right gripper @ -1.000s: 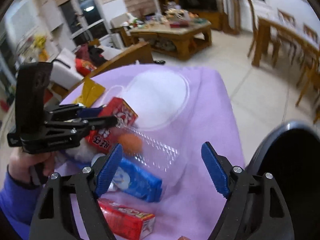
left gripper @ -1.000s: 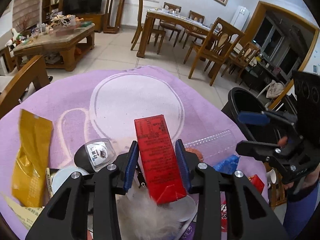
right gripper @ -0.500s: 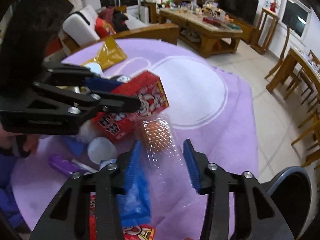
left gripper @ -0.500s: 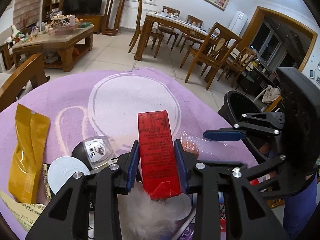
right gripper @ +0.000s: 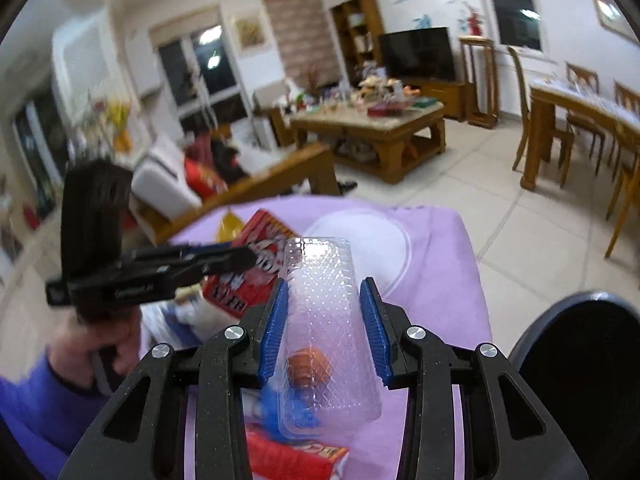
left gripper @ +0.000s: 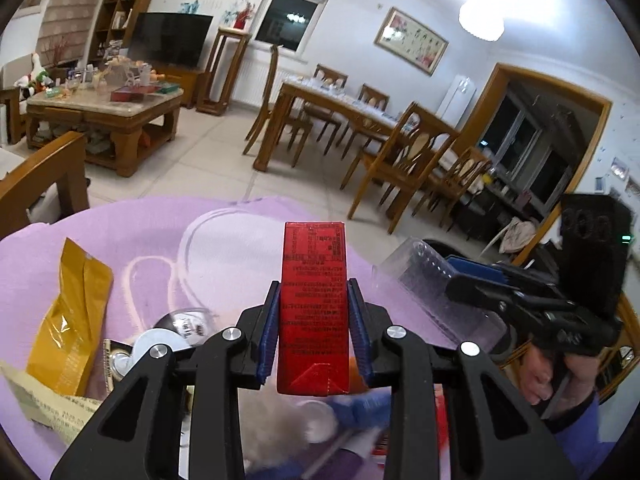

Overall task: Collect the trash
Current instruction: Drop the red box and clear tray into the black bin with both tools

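Note:
My left gripper (left gripper: 314, 288) holds a tall red carton (left gripper: 313, 312) upright above the purple-clothed table (left gripper: 160, 248); its jaws are still closing and the blue pads press both sides. In the right wrist view, my right gripper (right gripper: 322, 292) is shut on a clear dimpled plastic tray (right gripper: 324, 320), lifted off the table. That tray (left gripper: 436, 288) and the right gripper (left gripper: 480, 280) also show at the right of the left wrist view. The left gripper (right gripper: 236, 258) with the red carton (right gripper: 256, 264) shows at the left of the right wrist view.
A black bin (right gripper: 580, 360) stands beside the table on the right. Litter lies on the cloth: a yellow pouch (left gripper: 76, 316), a paper slip (left gripper: 44, 404), a round lid (left gripper: 160, 344), a blue packet (right gripper: 268, 404), a red box (right gripper: 288, 460). A wooden chair back (right gripper: 260, 184) stands beyond.
The right gripper closed on the clear tray and lifted it. The left gripper rose with the red carton, tilting it more upright. Both views now show less table and more room.

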Demonstrator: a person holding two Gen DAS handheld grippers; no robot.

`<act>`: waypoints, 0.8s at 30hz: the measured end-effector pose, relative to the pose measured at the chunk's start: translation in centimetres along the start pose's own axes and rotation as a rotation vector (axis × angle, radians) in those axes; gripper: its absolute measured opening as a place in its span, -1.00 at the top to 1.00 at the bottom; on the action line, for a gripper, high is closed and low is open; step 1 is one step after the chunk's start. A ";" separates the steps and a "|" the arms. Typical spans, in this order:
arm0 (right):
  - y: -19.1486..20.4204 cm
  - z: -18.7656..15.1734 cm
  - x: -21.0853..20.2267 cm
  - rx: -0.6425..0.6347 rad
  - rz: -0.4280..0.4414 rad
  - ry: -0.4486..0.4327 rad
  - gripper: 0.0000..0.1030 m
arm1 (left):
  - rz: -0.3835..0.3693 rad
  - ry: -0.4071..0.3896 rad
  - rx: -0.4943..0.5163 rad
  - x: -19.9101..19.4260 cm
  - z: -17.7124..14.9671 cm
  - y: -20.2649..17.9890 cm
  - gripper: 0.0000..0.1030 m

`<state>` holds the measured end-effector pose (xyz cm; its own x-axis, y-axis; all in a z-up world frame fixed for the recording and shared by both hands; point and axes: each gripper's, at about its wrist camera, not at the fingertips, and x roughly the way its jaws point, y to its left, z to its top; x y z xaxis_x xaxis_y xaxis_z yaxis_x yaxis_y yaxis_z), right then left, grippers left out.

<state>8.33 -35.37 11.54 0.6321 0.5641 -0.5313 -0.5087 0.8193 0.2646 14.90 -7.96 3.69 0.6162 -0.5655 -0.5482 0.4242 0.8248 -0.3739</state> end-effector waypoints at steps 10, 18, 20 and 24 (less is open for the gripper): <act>-7.6 -3.1 -10.6 0.232 -0.064 -0.157 0.27 | -0.142 -0.010 0.081 1.1 0.9 -7.6 0.39; -16.8 -8.7 -18.1 0.421 -0.243 -0.228 0.26 | -0.264 0.093 0.153 7.9 -0.1 -15.8 0.39; -18.4 -10.0 -18.8 0.437 -0.290 -0.223 0.26 | -0.287 0.130 0.159 10.2 -0.7 -17.6 0.39; -20.7 -12.0 -18.7 0.473 -0.315 -0.213 0.25 | -0.288 0.179 0.175 13.2 -2.0 -19.6 0.39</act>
<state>0.02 -64.11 6.33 0.8382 0.2547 -0.4822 0.0064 0.8796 0.4756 13.41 -31.58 2.26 0.3356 -0.7522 -0.5671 0.6798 0.6101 -0.4070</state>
